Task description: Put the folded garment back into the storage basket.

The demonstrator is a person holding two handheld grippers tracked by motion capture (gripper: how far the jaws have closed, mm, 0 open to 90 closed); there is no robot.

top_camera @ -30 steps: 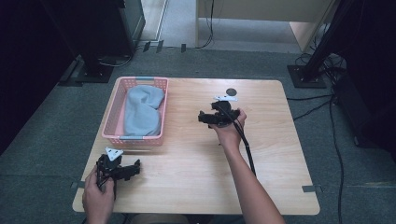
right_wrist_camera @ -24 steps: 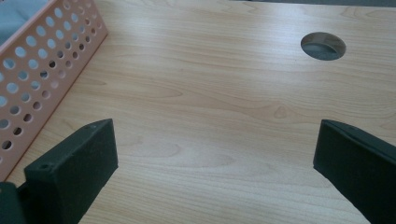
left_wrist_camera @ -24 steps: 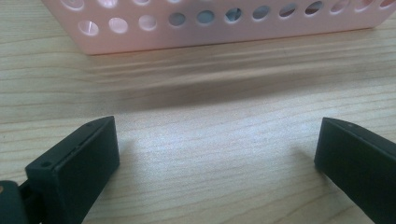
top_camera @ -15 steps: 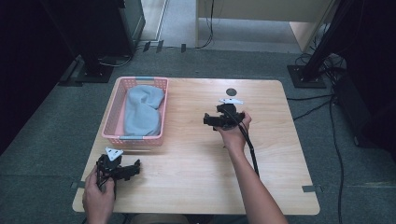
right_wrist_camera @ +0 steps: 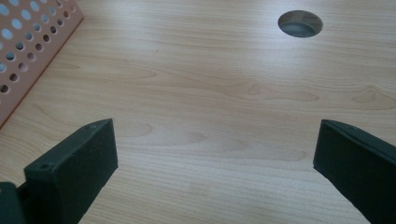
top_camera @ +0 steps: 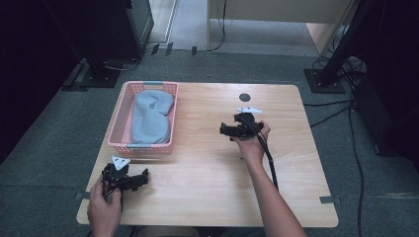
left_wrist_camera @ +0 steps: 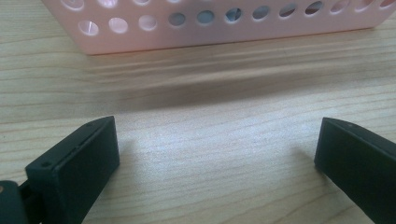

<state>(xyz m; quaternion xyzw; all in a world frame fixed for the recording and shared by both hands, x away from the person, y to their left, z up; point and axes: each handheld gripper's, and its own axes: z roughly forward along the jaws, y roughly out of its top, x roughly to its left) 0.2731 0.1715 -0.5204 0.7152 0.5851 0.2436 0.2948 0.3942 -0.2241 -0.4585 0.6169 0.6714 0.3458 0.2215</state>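
Observation:
A pink perforated basket (top_camera: 118, 129) sits at the table's left, with a grey-blue cloth (top_camera: 150, 116) bundled inside it. My left gripper (top_camera: 142, 178) rests near the front left corner, just in front of the basket, open with nothing between its jaws. The left gripper view faces the basket's wall (left_wrist_camera: 224, 32) across bare wood, and my left gripper (left_wrist_camera: 217, 154) is wide apart there. My right gripper (top_camera: 225, 130) hovers over the table's middle right, pointing left toward the basket, open and empty. In its own view my right gripper (right_wrist_camera: 215, 154) spans bare wood, the basket corner (right_wrist_camera: 28, 51) at far left.
A round cable hole (top_camera: 244, 97) lies in the wooden table (top_camera: 207, 197) near the back edge, also seen as the cable hole (right_wrist_camera: 300, 23). A black cable (top_camera: 269, 158) trails along the right forearm. Dark stands and cables surround the table on the floor.
My right gripper has drifted slightly right and toward the person across the frames. The left gripper has stayed where it was.

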